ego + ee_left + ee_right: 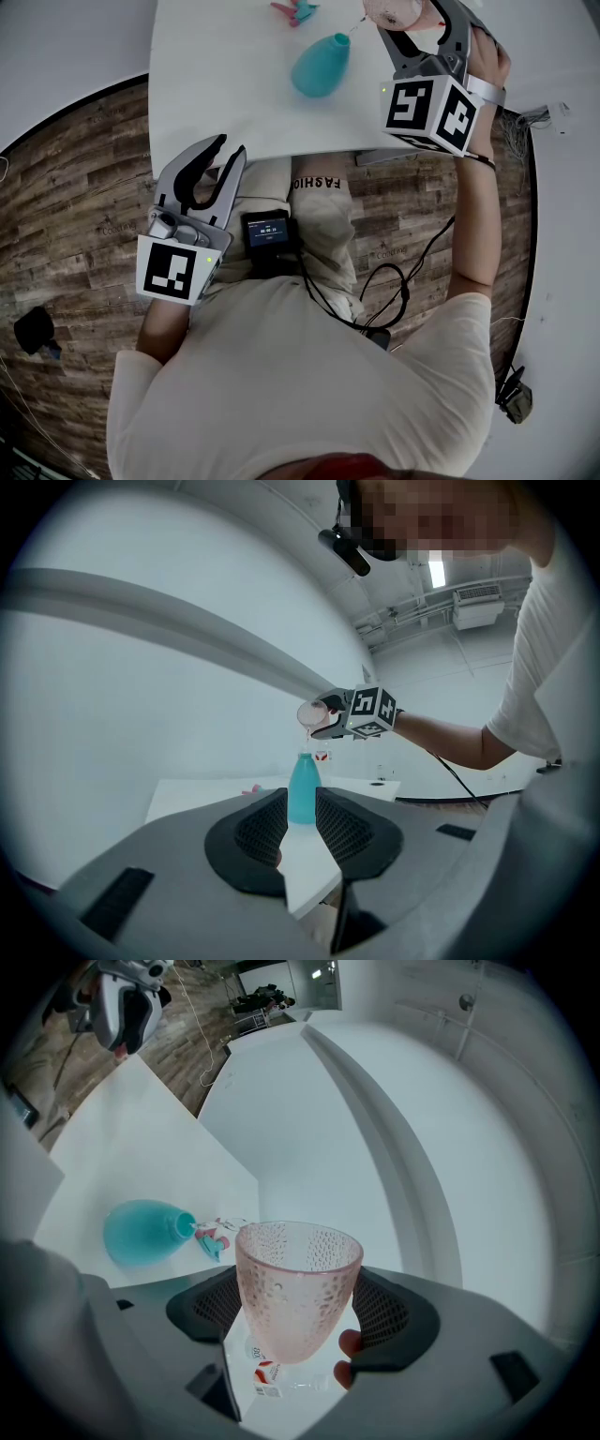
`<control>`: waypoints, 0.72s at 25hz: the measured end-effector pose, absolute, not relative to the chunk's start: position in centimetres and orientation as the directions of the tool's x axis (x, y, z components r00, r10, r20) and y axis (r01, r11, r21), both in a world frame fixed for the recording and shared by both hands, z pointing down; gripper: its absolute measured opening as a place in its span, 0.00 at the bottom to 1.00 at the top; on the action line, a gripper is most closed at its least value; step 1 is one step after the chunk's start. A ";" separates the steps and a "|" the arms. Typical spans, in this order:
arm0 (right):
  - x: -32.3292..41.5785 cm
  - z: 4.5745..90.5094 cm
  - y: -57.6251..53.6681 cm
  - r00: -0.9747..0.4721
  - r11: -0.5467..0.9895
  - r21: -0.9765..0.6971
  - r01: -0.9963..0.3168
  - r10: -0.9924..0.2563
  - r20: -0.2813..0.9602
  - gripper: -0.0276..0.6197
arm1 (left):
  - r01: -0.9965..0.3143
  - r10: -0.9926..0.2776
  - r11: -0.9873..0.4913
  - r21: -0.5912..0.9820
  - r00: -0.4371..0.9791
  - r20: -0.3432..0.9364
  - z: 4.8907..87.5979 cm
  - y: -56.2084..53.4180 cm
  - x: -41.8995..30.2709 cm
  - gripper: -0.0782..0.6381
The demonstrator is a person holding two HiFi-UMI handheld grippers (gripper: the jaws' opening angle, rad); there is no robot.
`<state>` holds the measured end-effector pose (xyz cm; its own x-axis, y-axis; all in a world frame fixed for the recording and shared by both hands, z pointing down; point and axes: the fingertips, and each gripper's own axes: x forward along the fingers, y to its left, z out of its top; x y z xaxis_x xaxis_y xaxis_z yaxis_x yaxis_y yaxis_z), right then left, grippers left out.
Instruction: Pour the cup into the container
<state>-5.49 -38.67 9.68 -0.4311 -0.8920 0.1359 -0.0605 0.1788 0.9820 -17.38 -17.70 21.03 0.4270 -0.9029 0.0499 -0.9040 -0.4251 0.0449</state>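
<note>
Above teal container (302,794), pink cup (310,712) in right tool (298,1312)

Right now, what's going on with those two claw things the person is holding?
A person is working with a handheld gripper in each hand. The right gripper grips a pink cup, tipped above the mouth of a teal bottle on the white table. The left gripper is open, empty, held back near the table's edge.
</note>
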 end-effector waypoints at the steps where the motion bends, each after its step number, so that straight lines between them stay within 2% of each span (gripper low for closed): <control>1: -5.5 9.7 -38.7 -0.432 0.177 0.983 -0.059 -0.892 0.134 0.62 | -0.904 -0.903 -0.424 0.046 0.426 0.052 21.0 -17.7 -17.4 0.25; 18: -5.6 9.5 -38.7 -0.428 0.136 0.990 -0.032 -0.897 0.109 0.62 | -0.905 -0.904 -0.424 0.040 0.426 0.049 21.0 -17.6 -17.4 0.25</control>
